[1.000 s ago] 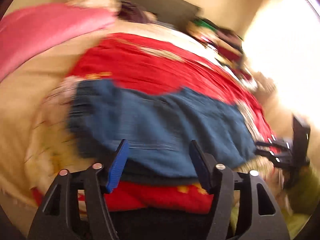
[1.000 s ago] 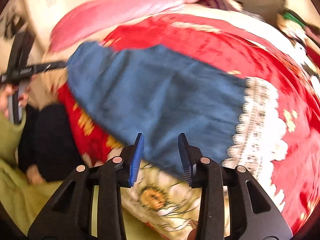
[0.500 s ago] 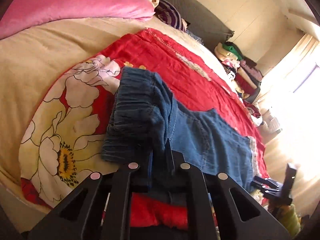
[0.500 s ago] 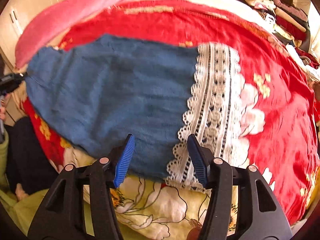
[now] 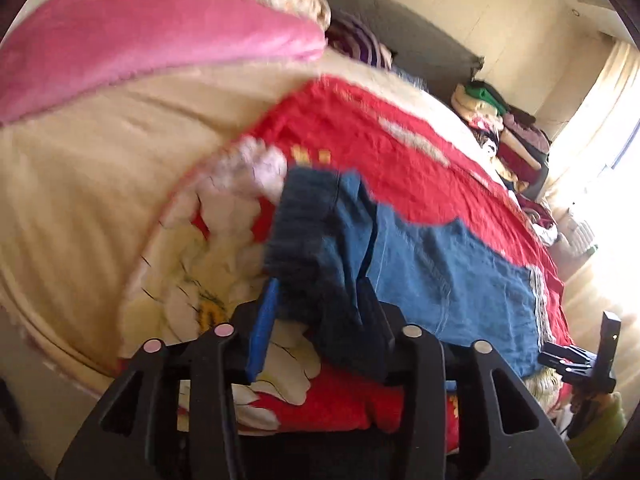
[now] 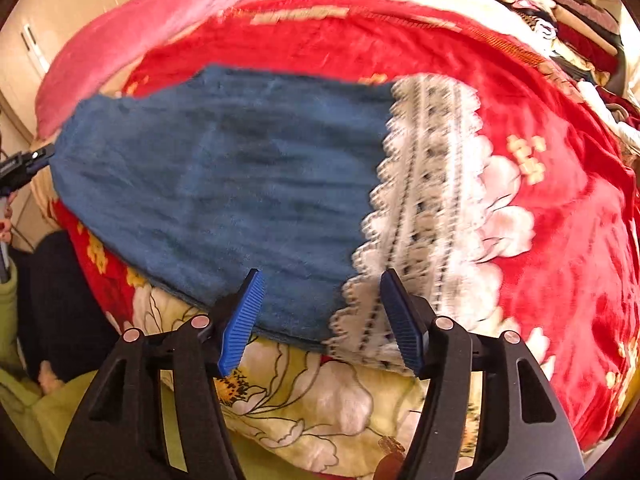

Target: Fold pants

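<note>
Step in hand: the blue denim pants with a white lace hem (image 6: 224, 184) are judged to be laid out flat for folding on the red floral blanket (image 6: 560, 208); no fold across the length is seen yet.
Pants position: they are spread along the near edge of the blanket, the dark elastic waistband (image 5: 308, 232) at 1 end and the lace hem (image 6: 424, 200) at the other.
Next move: a firm pinch at both ends is judged to be needed, so that 1 end can be carried over the other.
Left gripper (image 5: 320, 324): its jaws have just been opening and are now parted narrowly; the bunched waistband lies between them, against the right pad, while a gap shows at the blue pad.
Right gripper (image 6: 328, 316): its jaws have just been opening and are moderately wide; nothing is held, and the hem edge lies just beyond the tips.
</note>
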Available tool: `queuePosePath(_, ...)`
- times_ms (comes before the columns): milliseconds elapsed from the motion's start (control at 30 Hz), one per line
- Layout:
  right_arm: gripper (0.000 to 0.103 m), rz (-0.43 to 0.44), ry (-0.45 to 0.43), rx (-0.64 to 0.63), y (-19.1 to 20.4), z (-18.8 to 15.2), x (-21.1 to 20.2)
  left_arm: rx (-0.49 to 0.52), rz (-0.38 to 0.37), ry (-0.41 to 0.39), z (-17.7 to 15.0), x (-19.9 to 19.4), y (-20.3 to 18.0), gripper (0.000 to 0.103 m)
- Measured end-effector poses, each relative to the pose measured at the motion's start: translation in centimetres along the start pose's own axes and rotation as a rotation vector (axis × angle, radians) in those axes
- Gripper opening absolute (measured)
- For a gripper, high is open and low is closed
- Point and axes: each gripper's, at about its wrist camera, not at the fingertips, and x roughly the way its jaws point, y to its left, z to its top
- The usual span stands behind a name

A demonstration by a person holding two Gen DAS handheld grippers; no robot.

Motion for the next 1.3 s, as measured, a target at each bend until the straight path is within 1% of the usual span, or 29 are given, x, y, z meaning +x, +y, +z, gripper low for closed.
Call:
queuePosePath(67, 0.054, -0.003, -0.05, 0.018, -0.7, 0.2, -1.3, 0.039, 0.004, -0.036, 0.6, -1.3, -1.2, 0.04)
queuePosePath(100, 0.054, 0.0, -0.074, 0.024, -0.9, 0.4, -1.9, 0.064, -0.014, -0.043, 0.9, -1.6, -2.1, 0.04)
queuePosePath(167, 0.054, 0.007, -0.1, 0.018, -0.9, 0.8, -2.4, 0.103, -0.049, -0.04, 1.3, -1.5, -3.8, 0.04)
queuePosePath(233, 0.053, 0.019, -0.1, 0.0, -0.4, 1.0, -2.2, 0.162, -0.071, -0.02, 1.4, -0.5, -6.3, 0.04)
queuePosePath(267, 0.052, 0.025, -0.095, -0.007, -0.1, 1.1, -2.0, 0.209, -0.096, -0.001, 1.4, 0.6, -8.2, 0.04)
queuePosePath(333, 0.052, 0.031, -0.072, -0.026, 0.5, 1.1, -1.1, 0.259, -0.118, 0.04, 1.0, 2.3, -10.4, 0.04)
queuePosePath(400, 0.052, 0.023, -0.04, -0.038, 0.8, 0.9, -0.2, 0.313, -0.147, 0.112, 0.1, 5.1, -12.8, 0.04)
queuePosePath(500, 0.052, -0.027, 0.065, -0.075, 0.8, 0.0, 1.2, 0.367, -0.121, 0.191, -1.6, 8.1, -14.1, 0.04)
queuePosePath(567, 0.052, -0.026, 0.084, -0.071, 0.4, -0.6, 1.4, 0.368, -0.102, 0.243, -2.9, 9.6, -13.9, 0.04)
queuePosePath(633, 0.052, -0.016, 0.082, -0.039, 0.0, -1.1, 1.3, 0.36, -0.106, 0.276, -3.9, 10.2, -13.4, 0.04)
queuePosePath(700, 0.052, -0.022, 0.082, -0.042, 0.1, -1.4, 1.5, 0.336, -0.137, 0.281, -3.9, 10.2, -13.0, 0.04)
queuePosePath(767, 0.053, -0.029, 0.091, -0.057, 0.3, -1.2, 1.5, 0.286, -0.176, 0.289, -3.7, 10.2, -12.1, 0.04)
queuePosePath(833, 0.053, -0.013, 0.078, -0.045, 0.3, -0.7, 1.0, 0.273, -0.176, 0.283, -3.5, 9.8, -11.8, 0.04)
queuePosePath(900, 0.053, 0.018, 0.012, -0.045, 0.4, 0.3, -0.3, 0.299, -0.166, 0.262, -3.2, 9.0, -12.4, 0.041)
queuePosePath(967, 0.053, 0.021, -0.034, -0.061, 0.8, 1.3, -0.8, 0.327, -0.168, 0.232, -2.3, 8.2, -13.3, 0.041)
queuePosePath(1033, 0.053, 0.033, -0.07, -0.07, 1.1, 2.5, -0.8, 0.355, -0.167, 0.203, -1.2, 7.7, -14.5, 0.054)
queuePosePath(1067, 0.053, 0.037, -0.078, -0.071, 1.0, 2.9, -0.7, 0.37, -0.161, 0.193, -0.6, 7.7, -15.0, 0.058)
queuePosePath(1133, 0.053, 0.046, -0.091, -0.073, 1.0, 4.1, -0.1, 0.4, -0.141, 0.181, 0.7, 8.1, -16.1, 0.058)
queuePosePath(1200, 0.055, 0.045, -0.104, -0.068, 0.7, 4.7, 0.4, 0.422, -0.138, 0.178, 2.1, 8.9, -17.2, 0.058)
queuePosePath(1300, 0.057, 0.054, -0.122, -0.046, -0.3, 5.5, 1.1, 0.444, -0.122, 0.203, 4.0, 11.2, -18.5, 0.061)
